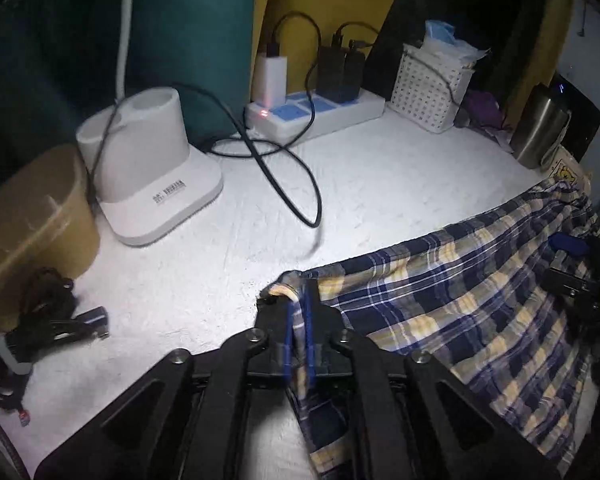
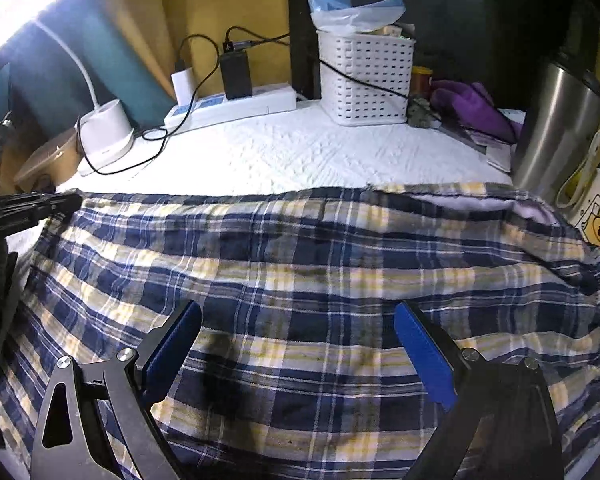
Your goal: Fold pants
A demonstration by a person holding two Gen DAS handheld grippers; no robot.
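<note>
Plaid pants (image 2: 300, 280) in navy, yellow and white lie spread across a white table (image 2: 284, 156), covering its near half. At their left corner the left gripper (image 1: 298, 316) has its blue-padded fingers pressed together, pinching the fabric edge. Over the middle of the cloth the right gripper (image 2: 298, 344) hangs with fingers spread wide (nothing between them). Behind stand a desk lamp (image 1: 148, 168), power strip (image 1: 320, 114), white basket (image 2: 364, 80) and steel flask (image 2: 556, 128).
</note>
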